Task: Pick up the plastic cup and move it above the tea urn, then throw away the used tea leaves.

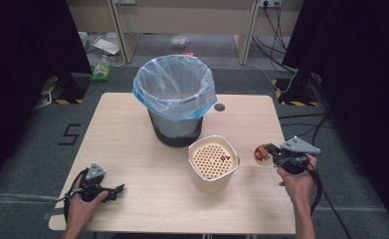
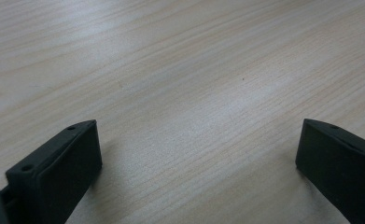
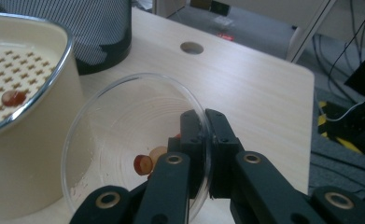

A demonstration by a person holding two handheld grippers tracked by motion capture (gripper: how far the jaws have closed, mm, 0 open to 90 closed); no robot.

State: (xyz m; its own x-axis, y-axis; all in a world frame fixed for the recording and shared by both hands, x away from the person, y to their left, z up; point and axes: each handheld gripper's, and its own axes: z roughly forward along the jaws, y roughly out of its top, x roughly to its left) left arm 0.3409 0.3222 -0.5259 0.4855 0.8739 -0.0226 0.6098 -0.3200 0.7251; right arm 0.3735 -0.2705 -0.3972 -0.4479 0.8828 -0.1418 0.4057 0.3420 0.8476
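Right gripper view has the right gripper [image 3: 203,135] clenched on the clear glass dish's [image 3: 101,116] rim, a few sausage-like slices [image 3: 147,161] inside, so tipping into the cream perforated strainer tub [image 3: 26,140] looks pending; left gripper's [image 2: 194,154] fingers idle, released, over the bench [image 2: 180,70].

The right gripper [image 3: 203,122] pinches the rim of a clear glass bowl [image 3: 124,121] holding a few red and pale food pieces [image 3: 148,161], tilted just beside the cream strainer container [image 3: 26,158], with the mesh bin [image 3: 84,32] behind on the wooden table [image 3: 255,84].
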